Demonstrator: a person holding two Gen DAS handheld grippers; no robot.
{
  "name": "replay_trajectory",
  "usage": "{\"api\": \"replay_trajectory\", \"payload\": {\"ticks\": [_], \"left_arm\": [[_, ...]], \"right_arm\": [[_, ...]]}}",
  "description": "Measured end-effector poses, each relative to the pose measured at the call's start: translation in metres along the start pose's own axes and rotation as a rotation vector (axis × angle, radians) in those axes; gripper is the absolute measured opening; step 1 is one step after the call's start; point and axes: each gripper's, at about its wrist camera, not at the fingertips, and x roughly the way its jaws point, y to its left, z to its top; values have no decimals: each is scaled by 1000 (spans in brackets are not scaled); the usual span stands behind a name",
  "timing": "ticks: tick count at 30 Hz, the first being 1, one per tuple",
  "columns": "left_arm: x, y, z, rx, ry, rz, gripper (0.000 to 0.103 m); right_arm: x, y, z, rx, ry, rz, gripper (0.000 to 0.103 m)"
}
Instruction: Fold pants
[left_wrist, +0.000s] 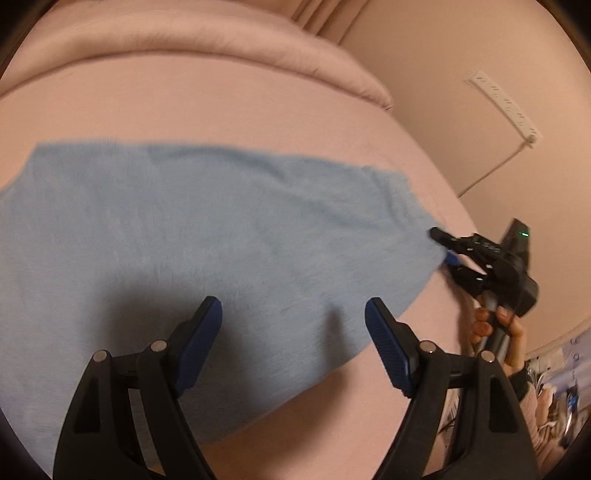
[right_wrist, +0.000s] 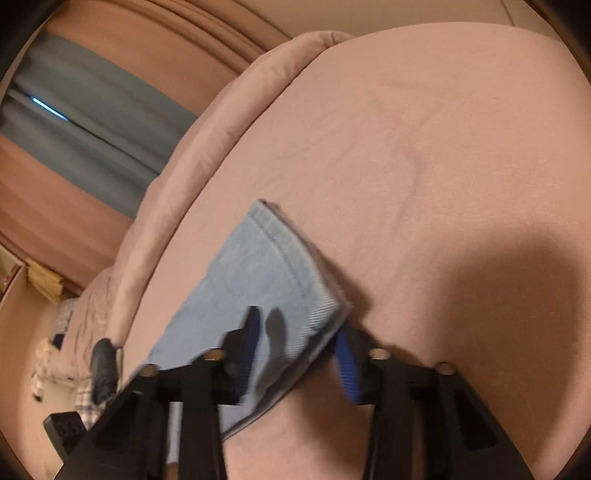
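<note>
power strip (left_wrist: 503, 105) beyond pants (left_wrist: 207, 236)

Bare pink bed (right_wrist: 424, 155) lies open beyond and right of the pants (left_wrist: 192, 229); I find a rolled duvet (left_wrist: 207, 44) along its far edge blocks passage.

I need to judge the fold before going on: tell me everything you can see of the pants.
The pants are light blue, denim-looking, with a stitched hem. They lie flat, apparently layered, on the pink bed cover. The right tool straddles the hem end, one finger above the cloth, one at its edge; a firm pinch is unclear. The left tool hovers open above them.
</note>
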Motion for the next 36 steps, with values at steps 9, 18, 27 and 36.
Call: {"api": "replay_trajectory", "payload": {"ticks": [9, 18, 27, 36], "left_arm": [[-1, 17, 4, -133, -33, -126, 81], [-43, 43, 7, -417, -226, -432, 102], [-23, 52, 16, -440, -105, -491, 91], [-45, 94, 12, -372, -111, -383, 25]], "right_arm": [[-16, 57, -15, -264, -82, -25, 17], [-9, 176, -92, -705, -89, 70, 17], [26, 211, -175, -910, 22, 113, 17], [26, 222, -202, -989, 83, 193, 17]]}}
